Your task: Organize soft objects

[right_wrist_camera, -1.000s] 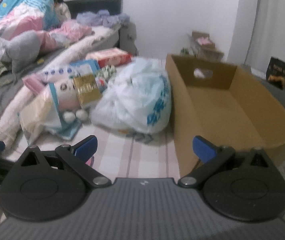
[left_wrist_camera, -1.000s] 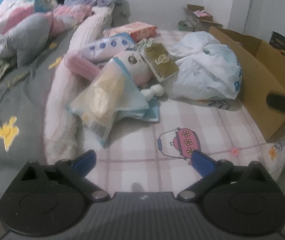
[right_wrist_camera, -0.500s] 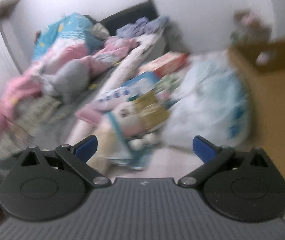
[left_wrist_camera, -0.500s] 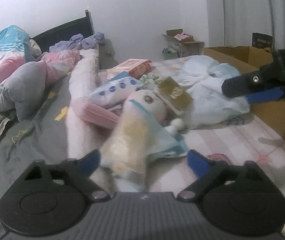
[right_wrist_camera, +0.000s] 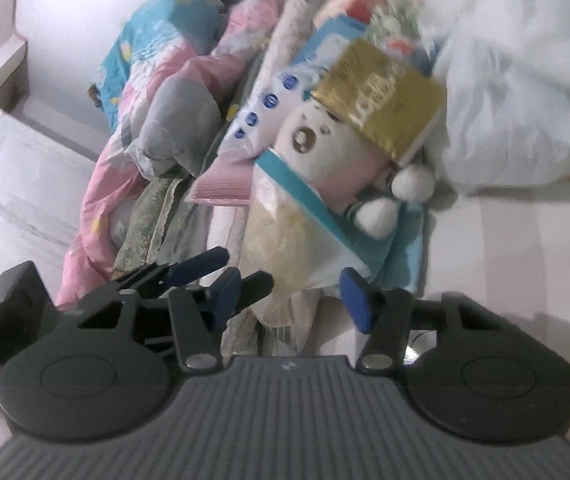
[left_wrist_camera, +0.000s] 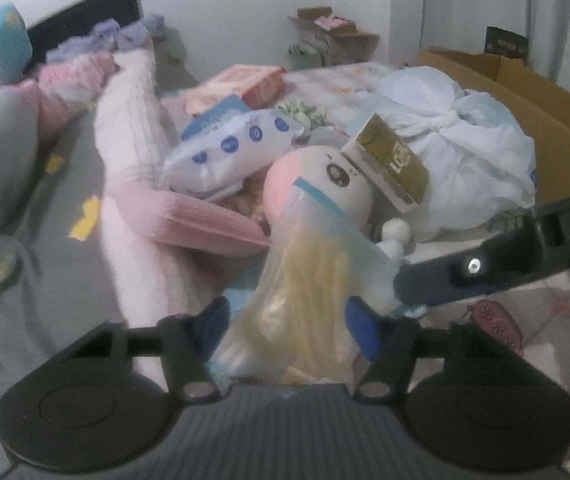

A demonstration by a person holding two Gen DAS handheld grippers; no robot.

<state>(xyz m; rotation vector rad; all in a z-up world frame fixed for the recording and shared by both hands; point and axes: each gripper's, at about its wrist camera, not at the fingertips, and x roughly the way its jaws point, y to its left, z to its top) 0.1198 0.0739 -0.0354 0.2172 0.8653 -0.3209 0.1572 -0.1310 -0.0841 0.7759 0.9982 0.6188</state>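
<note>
Bed (left_wrist_camera: 37,216) carries the whole pile. Cardboard box (left_wrist_camera: 537,100) stands open just right of it, probably the drop target for the soft stuff. White plastic bag (left_wrist_camera: 461,152) lies against the box wall. Plush toy (left_wrist_camera: 325,184) lies in a clear bag (left_wrist_camera: 305,280) in the middle of the pile, a gold packet (left_wrist_camera: 389,164) resting on its head.

Both grippers came at the clear bag's near end. Left gripper (left_wrist_camera: 291,320) jaws have just been closing, half-wide, bag between them. Right gripper (right_wrist_camera: 291,294): same. Blur hides whether any pad presses the plastic. The box floor is hidden, and the packet's print is unreadable.
</note>
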